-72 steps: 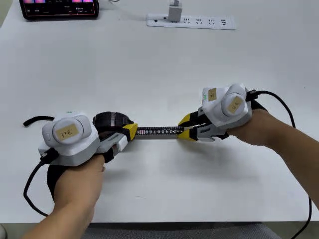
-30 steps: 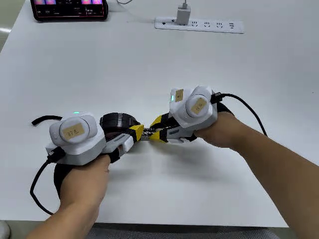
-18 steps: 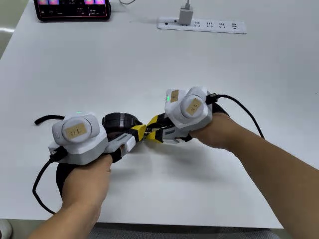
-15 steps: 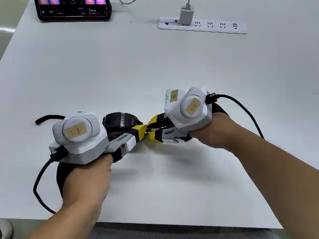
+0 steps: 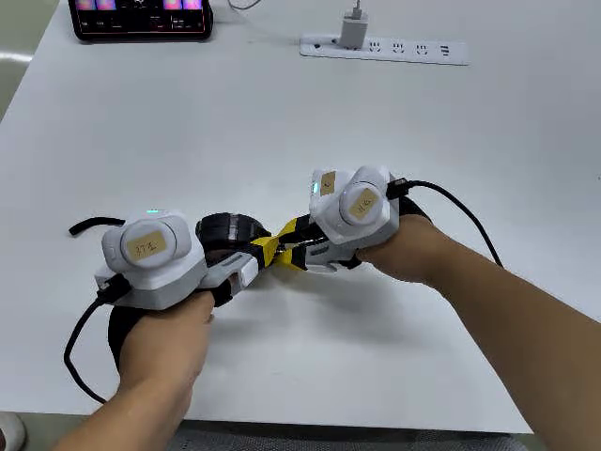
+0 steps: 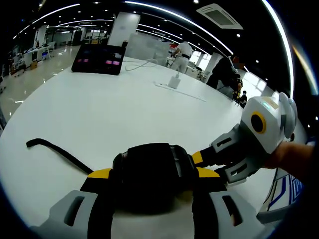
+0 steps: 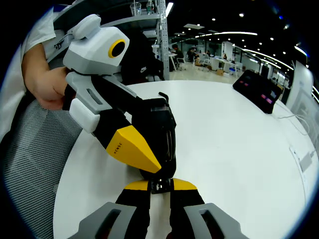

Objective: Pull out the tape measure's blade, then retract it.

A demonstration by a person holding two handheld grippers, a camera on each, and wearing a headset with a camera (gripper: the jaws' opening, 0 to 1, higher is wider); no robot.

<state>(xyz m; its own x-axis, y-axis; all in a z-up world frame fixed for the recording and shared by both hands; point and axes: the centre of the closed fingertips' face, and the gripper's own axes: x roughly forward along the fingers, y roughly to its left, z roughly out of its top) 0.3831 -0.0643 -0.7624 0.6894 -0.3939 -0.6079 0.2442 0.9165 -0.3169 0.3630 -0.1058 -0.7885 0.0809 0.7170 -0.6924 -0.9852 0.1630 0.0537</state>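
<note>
Head view: a white worktop [image 5: 423, 141] seen from above, with a person's two hands meeting near its middle, each holding white-bodied tongs with yellow tips. The left tongs [image 5: 246, 247] are clamped across a black round tape measure [image 5: 223, 231] that rests on the worktop just beyond the left hand [image 5: 164, 334]. The right tongs [image 5: 285, 246], held in the right hand [image 5: 413, 249], point at it from the right, their tips right up against the case, so almost no blade shows between them. A thin black strap [image 5: 86, 225] trails away from the case to the left. At the far edge lie a long white power strip [image 5: 404, 49] with a white charger [image 5: 354, 28] plugged into it, and a dark tablet with a lit screen [image 5: 141, 17]

Left gripper view: the two jaws rise on either side of the tape measure, yellow tips pressed against its sides. The strap curves off to the left across the worktop. The right tongs come in from the right, close beside the case

Right gripper view: the two jaws are drawn together on the small dark blade tip [image 7: 160, 186], which sits at the mouth of the case. The tape measure stands just ahead, gripped from the upper left by the left tongs. A grey mesh seat [image 7: 30, 164] shows past the worktop's edge
</note>
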